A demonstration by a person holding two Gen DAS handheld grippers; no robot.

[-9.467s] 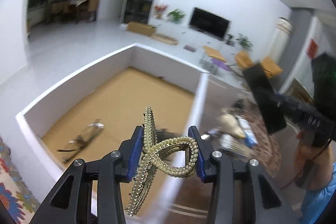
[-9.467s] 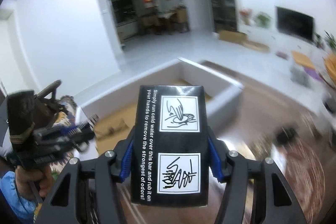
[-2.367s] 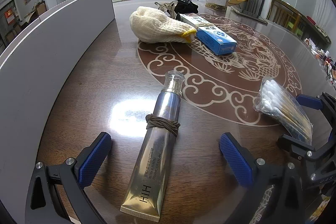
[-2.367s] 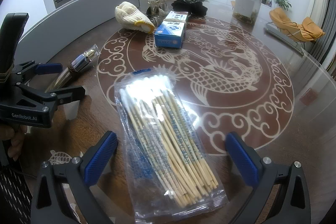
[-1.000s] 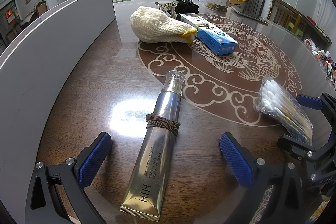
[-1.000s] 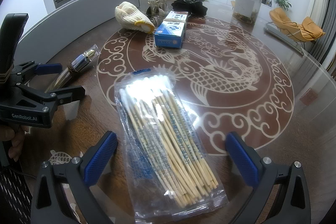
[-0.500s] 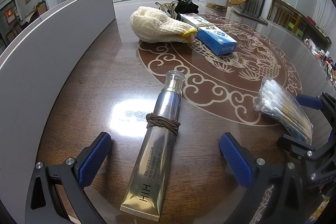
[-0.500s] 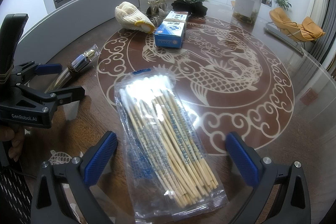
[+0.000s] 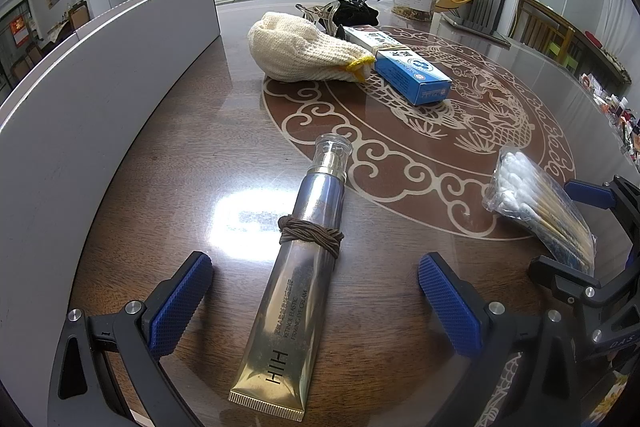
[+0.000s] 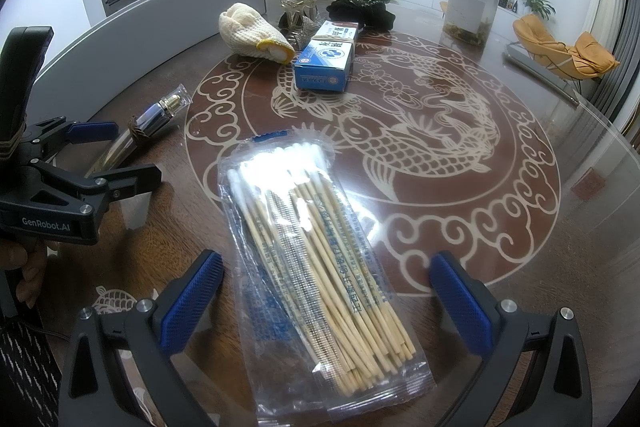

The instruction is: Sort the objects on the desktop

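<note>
A silver cream tube (image 9: pixel 296 267) with a brown hair tie around its middle lies on the brown table between the wide-open fingers of my left gripper (image 9: pixel 316 291). A clear bag of cotton swabs (image 10: pixel 316 259) lies between the open fingers of my right gripper (image 10: pixel 326 291). In the right wrist view the left gripper (image 10: pixel 108 151) straddles the cream tube (image 10: pixel 148 125). In the left wrist view the swab bag (image 9: pixel 536 203) lies at the right, by the right gripper's fingers (image 9: pixel 588 189). Neither gripper holds anything.
Farther back lie a cream knitted glove (image 9: pixel 304 53), a blue box (image 9: pixel 408 69), a metal hair clip (image 10: pixel 298 15) and a black scrunchie (image 10: pixel 360 9). A grey box wall (image 9: pixel 92 95) runs along the left. A clear jar (image 10: pixel 470 9) stands at the far side.
Long ago the left held a pearl hair clip and the right a black box above the grey box. Over the last second nothing has moved.
</note>
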